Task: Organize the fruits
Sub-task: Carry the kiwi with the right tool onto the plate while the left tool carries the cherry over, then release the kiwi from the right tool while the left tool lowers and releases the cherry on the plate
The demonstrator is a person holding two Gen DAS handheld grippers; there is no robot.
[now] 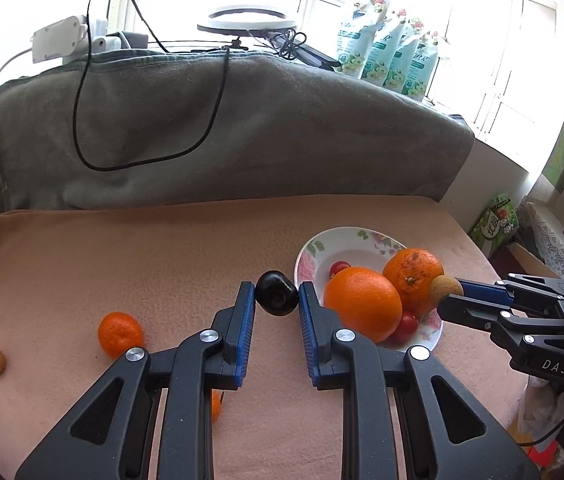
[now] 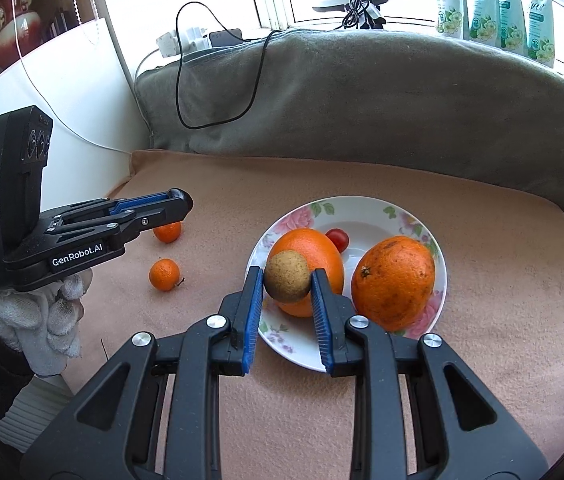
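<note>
- Left wrist view: left gripper [image 1: 277,295] clamps a dark plum [image 1: 276,293], seemingly lifted off the cloth [image 1: 122,264];
- right gripper [image 2: 286,282] pinches a brown longan [image 2: 287,277] above the plate [image 2: 361,204] of oranges [image 2: 393,282].

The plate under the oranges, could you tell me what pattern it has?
The plate is white with pink flowers and green leaves around the rim, clearest in the right wrist view.

glossy glazed plate [image 2: 365,206], fuzzy matt peach cloth [image 1: 122,256], shiny smooth dark fruit [image 1: 276,293], rough matt tan fruit [image 2: 286,277], dimpled waxy oranges [image 2: 393,282], matt black plastic grippers.
</note>
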